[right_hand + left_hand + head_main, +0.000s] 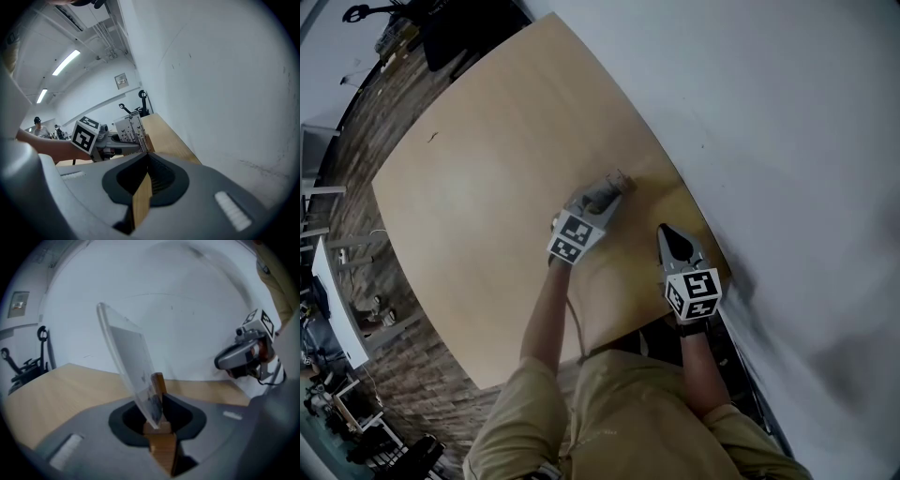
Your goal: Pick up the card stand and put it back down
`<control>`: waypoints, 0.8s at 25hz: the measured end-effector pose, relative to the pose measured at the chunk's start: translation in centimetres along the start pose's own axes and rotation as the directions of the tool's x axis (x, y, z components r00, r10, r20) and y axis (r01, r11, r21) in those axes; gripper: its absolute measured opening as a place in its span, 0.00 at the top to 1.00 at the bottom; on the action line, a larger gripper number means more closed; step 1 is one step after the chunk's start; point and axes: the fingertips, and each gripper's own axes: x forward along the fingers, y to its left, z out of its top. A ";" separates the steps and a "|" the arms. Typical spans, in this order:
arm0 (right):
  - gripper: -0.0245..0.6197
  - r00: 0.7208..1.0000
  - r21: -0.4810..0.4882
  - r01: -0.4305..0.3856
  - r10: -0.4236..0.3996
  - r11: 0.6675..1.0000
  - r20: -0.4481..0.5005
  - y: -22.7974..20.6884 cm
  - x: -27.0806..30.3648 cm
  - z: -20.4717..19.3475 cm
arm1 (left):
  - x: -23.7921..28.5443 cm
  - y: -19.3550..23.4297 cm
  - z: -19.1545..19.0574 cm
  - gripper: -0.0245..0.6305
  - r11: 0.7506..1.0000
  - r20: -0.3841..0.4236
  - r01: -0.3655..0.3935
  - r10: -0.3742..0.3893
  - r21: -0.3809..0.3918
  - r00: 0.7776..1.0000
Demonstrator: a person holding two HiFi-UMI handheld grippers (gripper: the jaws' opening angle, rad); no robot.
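The card stand [159,389] is a small wooden block with a clear, printed card [129,359] tilted up out of it. My left gripper [157,427] is shut on the wooden block, and the card rises above the jaws. In the head view the left gripper [614,186] holds the stand [622,176] over the wooden table [487,169], near the white wall; I cannot tell if the block touches the table. My right gripper [667,234] rests to the right by the table's edge, its jaws together with nothing in them. The right gripper view shows the stand [131,133] ahead.
A white wall [787,112] runs right beside the table's right edge. Brick-patterned floor [384,103] with chairs and gear lies off the table's left. The person's legs [628,412] are at the near edge. People stand far off in the room [37,125].
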 end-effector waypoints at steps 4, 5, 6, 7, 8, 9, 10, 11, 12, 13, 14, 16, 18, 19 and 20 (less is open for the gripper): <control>0.95 1.000 0.006 0.013 -0.013 1.000 -0.013 -1.1 -0.7 -0.5 | 1.7 -3.5 -0.3 0.83 0.970 -0.025 0.176 -0.174 0.168 0.984; 0.95 1.000 0.007 0.018 -0.018 1.000 -0.015 -1.5 -1.0 -0.7 | 2.1 -4.5 -0.4 0.83 0.956 -0.036 0.220 -0.217 0.195 0.976; 0.95 1.000 0.009 0.023 -0.023 1.000 -0.016 -1.8 -1.3 -0.9 | 2.5 -5.5 -0.5 0.83 0.942 -0.048 0.256 -0.252 0.217 0.967; 0.95 0.999 0.010 0.028 -0.028 1.000 -0.015 -2.1 -1.5 -1.0 | 2.7 -6.2 -0.7 0.83 0.929 -0.059 0.285 -0.279 0.235 0.959; 0.95 0.999 0.011 0.032 -0.032 0.999 -0.015 -2.3 -1.6 -1.1 | 3.0 -6.7 -0.9 0.83 0.919 -0.069 0.305 -0.297 0.251 0.952; 0.95 0.999 0.010 0.036 -0.036 0.999 -0.015 -2.5 -1.7 -1.1 | 3.3 -7.0 -1.0 0.83 0.911 -0.078 0.318 -0.309 0.263 0.948; 0.95 0.999 0.010 0.038 -0.038 0.999 -0.016 -2.7 -1.7 -1.1 | 3.6 -7.1 -1.1 0.83 0.908 -0.082 0.324 -0.313 0.266 0.946; 0.95 0.999 0.009 0.040 -0.040 0.999 -0.018 -2.8 -1.8 -1.2 | 3.8 -7.0 -1.2 0.82 0.912 -0.079 0.320 -0.310 0.255 0.947; 0.95 0.999 0.007 0.042 -0.042 0.999 -0.019 -2.9 -1.9 -1.3 | 3.9 -6.9 -1.1 0.81 0.922 -0.068 0.309 -0.301 0.234 0.951; 0.95 0.999 0.006 0.044 -0.044 0.999 -0.019 -3.0 -2.1 -1.4 | 4.0 -6.7 -0.9 0.79 0.933 -0.053 0.291 -0.286 0.211 0.957; 0.95 0.999 0.004 0.045 -0.045 0.999 -0.019 -3.0 -2.3 -1.5 | 3.9 -6.4 -0.6 0.64 0.944 -0.039 0.269 -0.267 0.190 0.963; 0.95 0.999 0.000 0.042 -0.042 0.999 -0.021 -2.7 -2.9 -1.7 | 3.3 -5.6 -0.1 0.50 0.964 -0.021 0.221 -0.220 0.148 0.975; 0.95 0.999 -0.003 0.029 -0.029 1.000 -0.018 -2.0 -3.5 -1.6 | 2.1 -4.9 0.1 0.45 0.981 -0.010 0.163 -0.163 0.105 0.987; 0.95 1.000 -0.004 0.021 -0.021 1.000 -0.013 -1.7 -4.0 -1.3 | 1.4 -4.6 0.2 0.45 0.988 -0.007 0.130 -0.129 0.088 0.992; 0.95 1.000 -0.008 0.014 -0.014 1.000 -0.006 -1.5 -4.6 -0.9 | 0.6 -4.5 0.5 0.45 0.993 -0.005 0.094 -0.094 0.072 0.996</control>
